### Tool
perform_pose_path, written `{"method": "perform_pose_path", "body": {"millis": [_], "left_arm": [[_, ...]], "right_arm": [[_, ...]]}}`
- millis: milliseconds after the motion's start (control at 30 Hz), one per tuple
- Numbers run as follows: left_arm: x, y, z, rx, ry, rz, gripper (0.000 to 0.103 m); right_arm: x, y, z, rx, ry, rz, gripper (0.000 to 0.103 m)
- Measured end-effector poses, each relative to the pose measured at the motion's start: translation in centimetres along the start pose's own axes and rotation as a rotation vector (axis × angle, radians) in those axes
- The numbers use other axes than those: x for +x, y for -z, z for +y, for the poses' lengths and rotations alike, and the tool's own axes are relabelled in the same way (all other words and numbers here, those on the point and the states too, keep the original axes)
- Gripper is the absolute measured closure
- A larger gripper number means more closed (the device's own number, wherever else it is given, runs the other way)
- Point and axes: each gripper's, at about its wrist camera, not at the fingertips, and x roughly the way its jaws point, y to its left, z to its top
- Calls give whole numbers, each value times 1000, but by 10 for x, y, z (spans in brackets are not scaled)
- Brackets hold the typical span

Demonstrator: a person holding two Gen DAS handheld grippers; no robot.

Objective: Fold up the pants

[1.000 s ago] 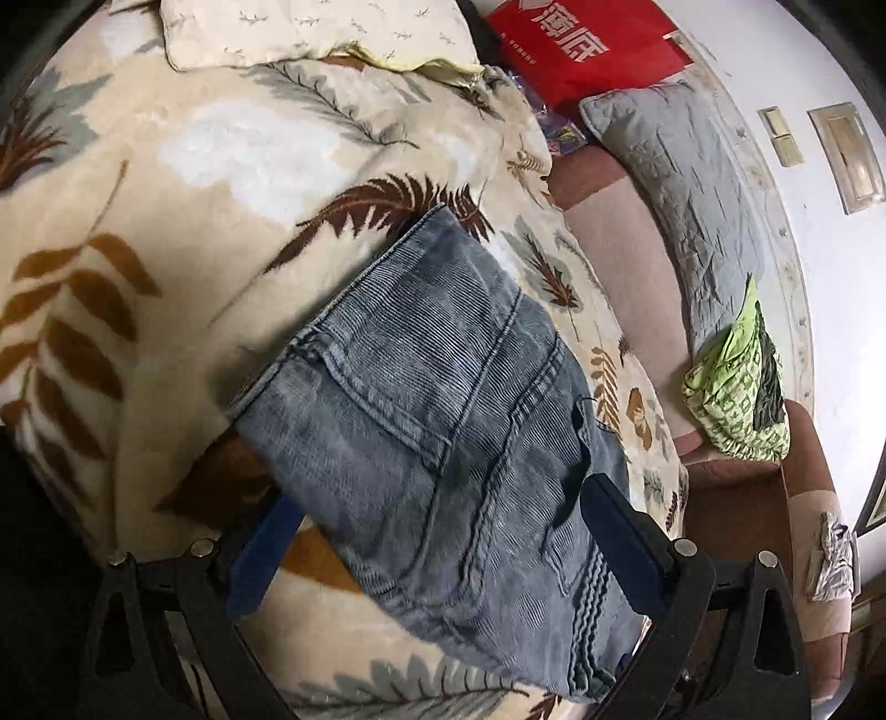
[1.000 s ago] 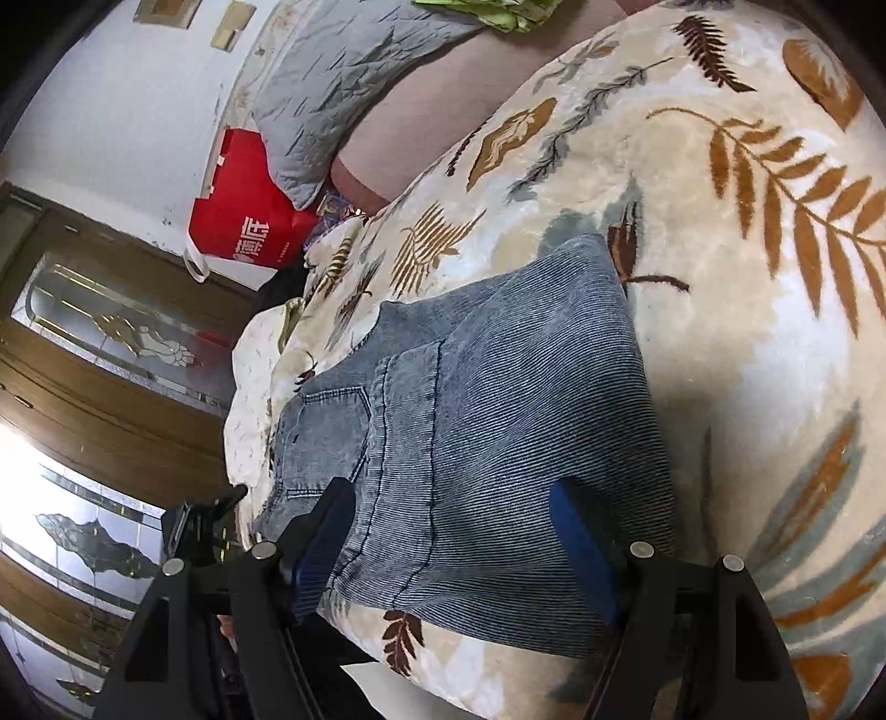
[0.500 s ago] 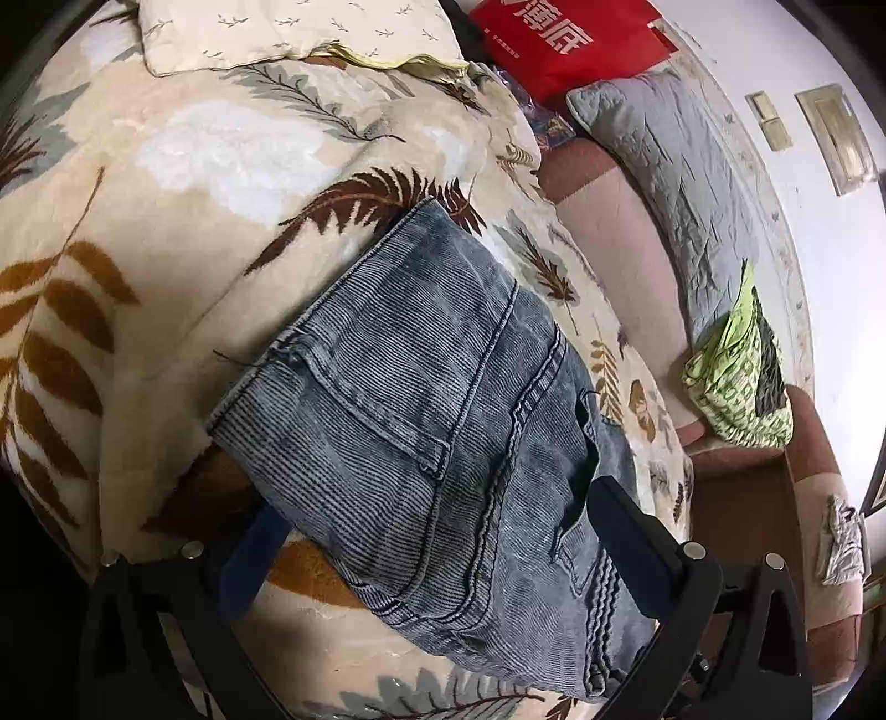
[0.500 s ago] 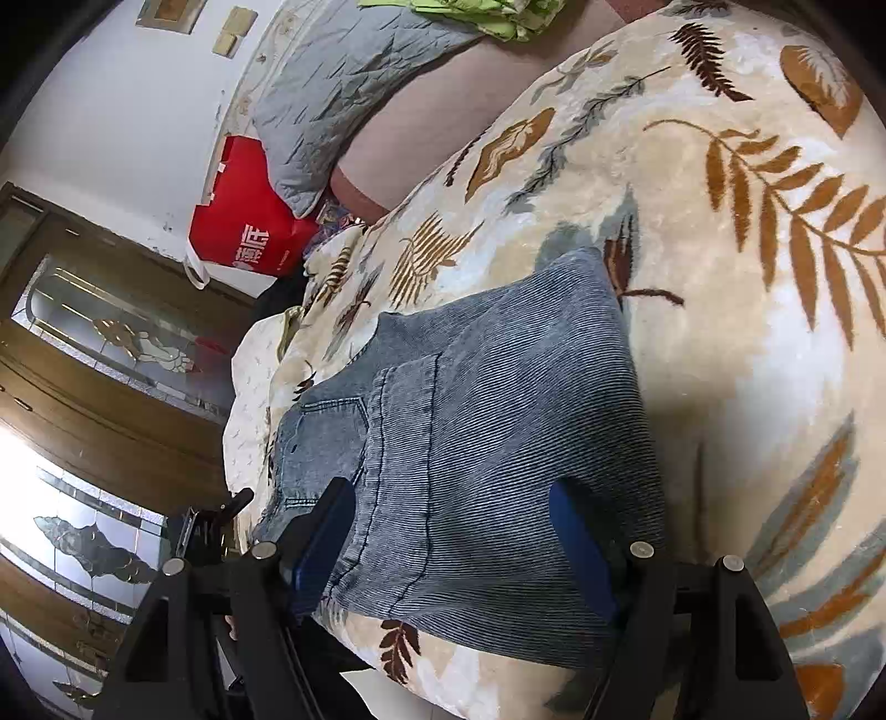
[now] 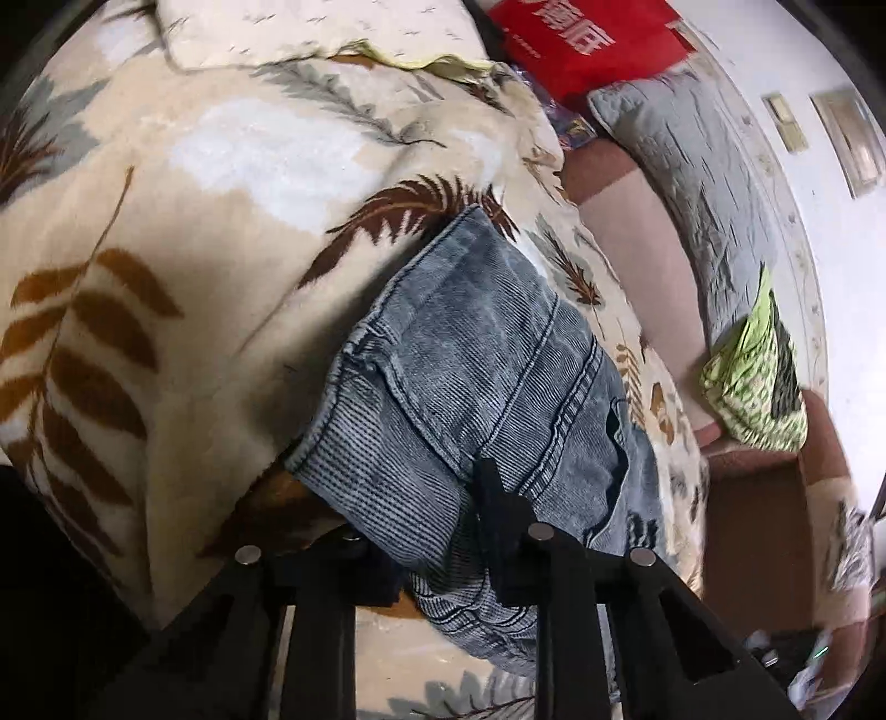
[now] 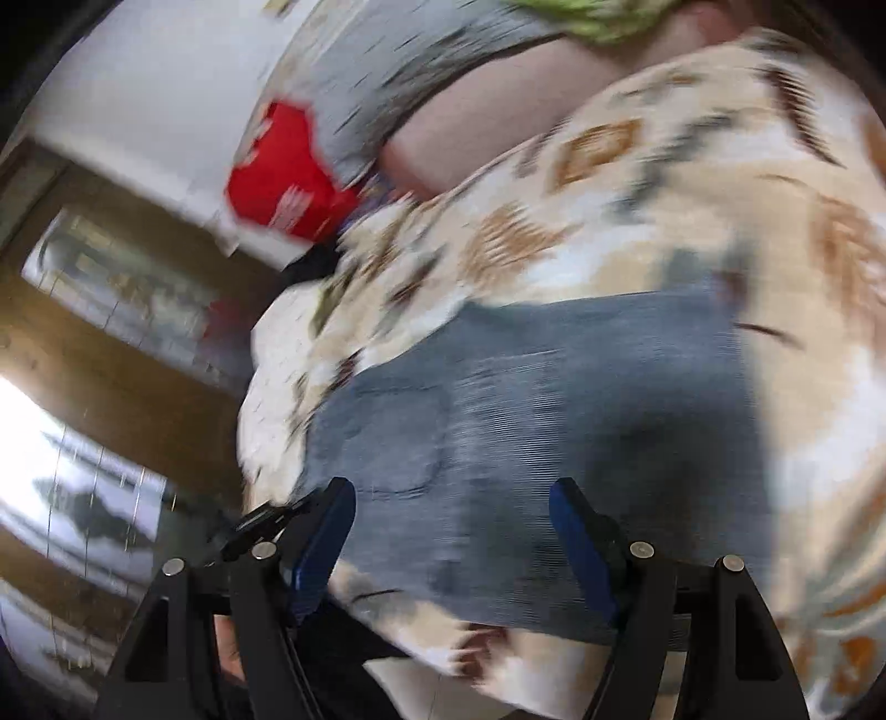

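Folded grey-blue denim pants [image 5: 476, 376] lie on a leaf-print fleece blanket [image 5: 183, 266] covering a bed, near the blanket's front edge, back pocket and seams up. Left gripper [image 5: 437, 531]: jaws closing, denim bunched between them at the near edge of the pants; the right finger [image 5: 498, 515] presses into the cloth, the left one is hidden under the fold. A second ago these jaws stood wide apart on either side of the pants; now they have come in tight on the fabric, and the near hem has gathered up into a ridge. Right gripper [image 6: 451, 531]: tongs apart, blue pads either side of the pants' near edge, nothing clamped; its view is heavily motion-blurred now where earlier it was sharp, and the pants sit lower in its frame. Containers: a red bag [image 5: 581, 44] at the far edge of the bed, contents not visible; white Chinese characters on it, cut off and not readable with certainty. A grey quilted pillow [image 5: 698, 166] and a green patterned cloth bundle [image 5: 758, 376] lie on the pinkish sheet along the wall side. A cream pillow [image 5: 310, 27] lies at the blanket's far edge.
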Motion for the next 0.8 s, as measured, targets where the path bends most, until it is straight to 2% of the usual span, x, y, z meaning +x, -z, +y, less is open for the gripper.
{"method": "perform_pose_path", "body": {"millis": [100,200,300,333,367,467,633,667,733,800], "left_arm": [[1,-1,0,-1,10,2,82],[1,-3,2,2,20,5,83],[2,-2,1,17,18,-1,83],[2,-2,1,21,17,-2,83],[1,-2,1,29,13,-2,83],[1,-2,-2,42,8,-9,83],[2,-1,-3,44,3,-14,84],[2,-1,-4,46,1,-16,84],[2,0,-4,47,2,-18,84],[1,0,-4,44,3,-21,84]], "right_arm": [[44,-4,45,-80,1,109,27],[94,-4,71,-92,-23,211,27],[134,0,75,-71,0,283,27],[150,3,71,-63,25,329,27],[173,9,60,-35,62,412,27],[167,4,64,-3,54,397,26],[145,-13,78,-18,11,318,26],[155,-9,72,-4,40,348,26],[182,3,57,25,67,472,25],[173,-1,60,31,43,432,25]]}}
